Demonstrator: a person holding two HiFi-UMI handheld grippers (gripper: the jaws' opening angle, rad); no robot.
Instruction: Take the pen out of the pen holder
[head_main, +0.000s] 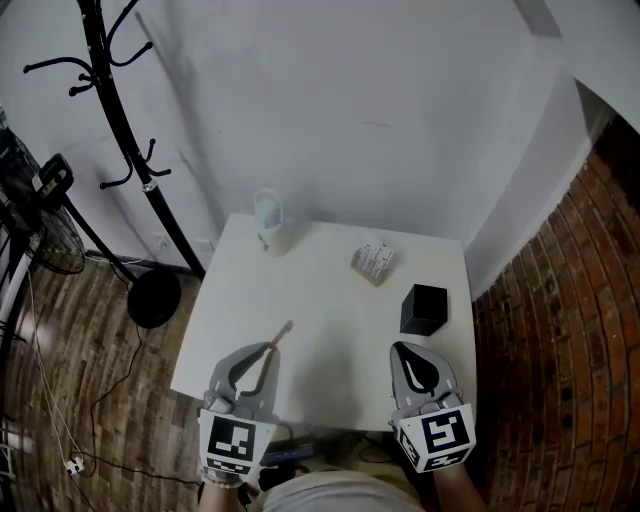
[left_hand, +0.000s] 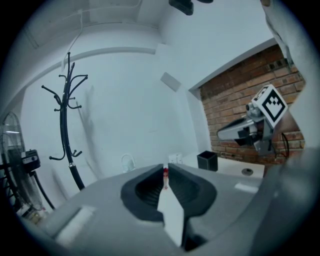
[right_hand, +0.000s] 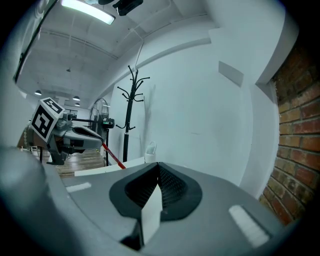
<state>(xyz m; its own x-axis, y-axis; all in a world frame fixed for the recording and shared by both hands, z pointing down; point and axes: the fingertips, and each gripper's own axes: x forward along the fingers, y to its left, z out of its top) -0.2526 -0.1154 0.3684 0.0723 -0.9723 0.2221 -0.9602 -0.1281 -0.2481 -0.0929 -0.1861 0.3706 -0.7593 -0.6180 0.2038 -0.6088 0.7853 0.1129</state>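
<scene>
A thin red pen (head_main: 283, 332) sticks out forward from the tips of my left gripper (head_main: 272, 347), which is shut on it over the near left part of the white table (head_main: 320, 300). In the left gripper view the pen (left_hand: 164, 176) shows as a red sliver pinched between the jaws. The black cube-shaped pen holder (head_main: 424, 308) stands at the table's right side, apart from both grippers. My right gripper (head_main: 399, 349) hovers just in front of the holder, shut with nothing in it. The right gripper view shows the pen (right_hand: 114, 156) slanting down from the left gripper.
A white cup-like object (head_main: 268, 222) stands at the table's far left edge, and a small pale box (head_main: 373, 262) lies near the back middle. A black coat stand (head_main: 125, 140) and a fan (head_main: 45, 215) are left of the table; a brick wall (head_main: 580, 330) rises at the right.
</scene>
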